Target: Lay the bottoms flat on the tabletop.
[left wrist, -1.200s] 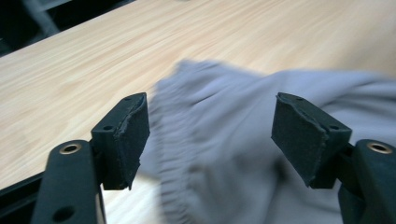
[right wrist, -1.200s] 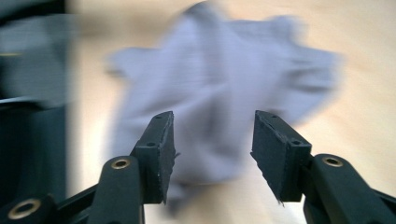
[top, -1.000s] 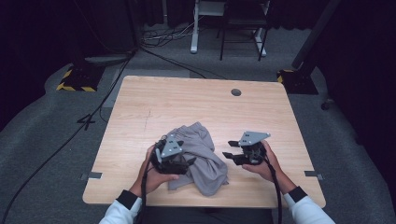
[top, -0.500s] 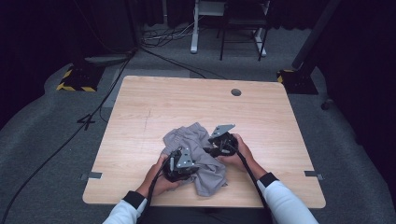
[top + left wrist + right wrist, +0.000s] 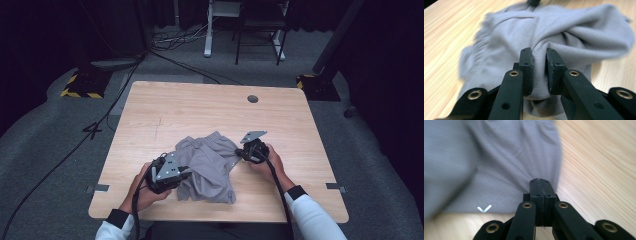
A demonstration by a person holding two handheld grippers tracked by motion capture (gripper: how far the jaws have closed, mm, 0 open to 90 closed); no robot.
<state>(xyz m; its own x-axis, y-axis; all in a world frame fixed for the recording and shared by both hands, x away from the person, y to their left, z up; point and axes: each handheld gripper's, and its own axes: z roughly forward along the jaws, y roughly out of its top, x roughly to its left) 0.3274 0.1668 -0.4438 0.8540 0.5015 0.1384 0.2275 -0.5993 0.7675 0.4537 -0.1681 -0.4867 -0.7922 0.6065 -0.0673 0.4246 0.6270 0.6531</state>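
Grey shorts (image 5: pixel 207 165) lie crumpled on the wooden table (image 5: pixel 200 107), with the left gripper (image 5: pixel 539 71) pinching a thick fold and the right gripper (image 5: pixel 540 187) clamping the hem, both jaws having just closed.

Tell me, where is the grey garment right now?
In the high view, the grey garment lies crumpled on the table's near half, between the left gripper and right gripper.
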